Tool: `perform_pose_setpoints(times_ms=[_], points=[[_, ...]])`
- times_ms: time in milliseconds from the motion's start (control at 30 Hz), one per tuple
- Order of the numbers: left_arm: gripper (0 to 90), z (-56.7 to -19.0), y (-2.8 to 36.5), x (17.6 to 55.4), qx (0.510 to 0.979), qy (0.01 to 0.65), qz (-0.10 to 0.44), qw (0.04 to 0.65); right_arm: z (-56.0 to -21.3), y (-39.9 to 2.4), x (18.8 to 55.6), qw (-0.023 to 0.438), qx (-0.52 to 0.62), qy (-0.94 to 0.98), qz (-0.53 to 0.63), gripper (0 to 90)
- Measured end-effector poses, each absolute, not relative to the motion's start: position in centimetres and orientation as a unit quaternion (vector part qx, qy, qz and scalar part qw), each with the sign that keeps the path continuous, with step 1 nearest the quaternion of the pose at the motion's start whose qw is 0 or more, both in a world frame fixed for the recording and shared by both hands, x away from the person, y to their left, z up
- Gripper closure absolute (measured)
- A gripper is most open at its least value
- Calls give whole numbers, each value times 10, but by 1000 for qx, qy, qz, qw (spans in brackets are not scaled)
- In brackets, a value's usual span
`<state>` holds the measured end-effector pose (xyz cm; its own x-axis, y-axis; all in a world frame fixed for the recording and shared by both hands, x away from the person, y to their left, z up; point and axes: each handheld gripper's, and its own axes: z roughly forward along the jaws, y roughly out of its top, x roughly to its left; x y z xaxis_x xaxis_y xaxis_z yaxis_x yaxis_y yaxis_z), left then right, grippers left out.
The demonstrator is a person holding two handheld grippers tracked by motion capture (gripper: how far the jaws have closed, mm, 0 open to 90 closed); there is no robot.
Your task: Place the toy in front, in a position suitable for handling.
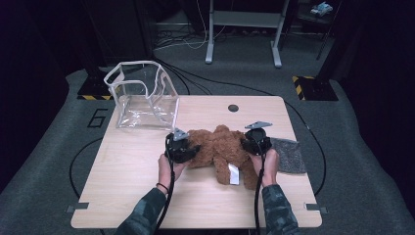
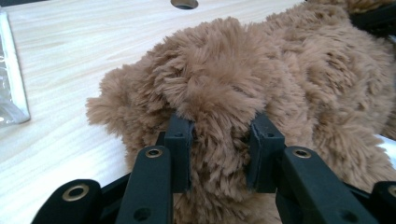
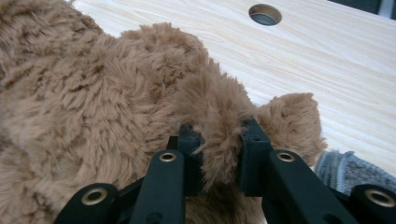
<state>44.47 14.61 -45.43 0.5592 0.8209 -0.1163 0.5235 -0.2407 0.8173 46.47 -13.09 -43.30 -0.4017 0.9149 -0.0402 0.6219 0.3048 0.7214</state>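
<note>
Brown plush teddy bear (image 1: 220, 149) lies flat on the light wooden table (image 1: 127, 166), about mid-width and slightly toward the right edge, between the two hands. A white sewn-in label (image 1: 233, 174) shows on its near side, toward the table's front edge. Face not readable from the high view; which limb is which is hard to sort out in the fur. Left gripper (image 1: 182, 147) sits at the bear's left end; in the left gripper view its black jaws are pressed into a tuft of fur (image 2: 219, 93), narrowly spread, pile bulging over the pads so the pad tips are partly buried. Right gripper (image 1: 256, 139) sits at the bear's right end; the right gripper view shows its jaws likewise clamped on a fold of plush (image 3: 219, 126), with a small rounded lobe (image 3: 292, 119) just beyond, ear or paw, cannot tell. Both hands come in from the front edge, sleeves cut off by the frame bottom. Clear plastic bag with white trim (image 1: 144, 95) stands open at the far left corner, well apart from the bear. Grey knitted cloth (image 1: 288, 154) lies near the right edge, just beside the right gripper, partly hidden behind it. Round cable hole (image 1: 233, 107) near the far edge.
</note>
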Motion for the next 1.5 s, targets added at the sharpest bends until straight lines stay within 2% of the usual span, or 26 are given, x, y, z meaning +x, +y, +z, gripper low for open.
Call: perform_pose_setpoints(times_ms=[167, 300, 400, 533, 633, 833, 1200, 1500], points=[[667, -457, 139, 452, 768, 440, 179, 429, -435, -132, 470, 243, 502, 768, 315, 753], [664, -457, 138, 454, 769, 437, 183, 428, -436, -137, 471, 230, 507, 765, 323, 748], [625, -455, 140, 453, 766, 435, 190, 434, -436, -139, 472, 228, 510, 762, 327, 710], [489, -449, 142, 450, 760, 434, 202, 440, -430, -146, 467, 221, 513, 756, 340, 580], [340, -444, 144, 445, 761, 429, 211, 439, -423, -156, 460, 220, 515, 751, 350, 378], [213, -436, 154, 438, 761, 431, 213, 436, -414, -178, 443, 216, 509, 746, 372, 201], [83, -443, 196, 426, 765, 454, 198, 412, -439, -226, 437, 229, 558, 725, 333, 129], [78, -457, 203, 423, 765, 460, 180, 413, -477, -246, 451, 224, 611, 711, 266, 122]])
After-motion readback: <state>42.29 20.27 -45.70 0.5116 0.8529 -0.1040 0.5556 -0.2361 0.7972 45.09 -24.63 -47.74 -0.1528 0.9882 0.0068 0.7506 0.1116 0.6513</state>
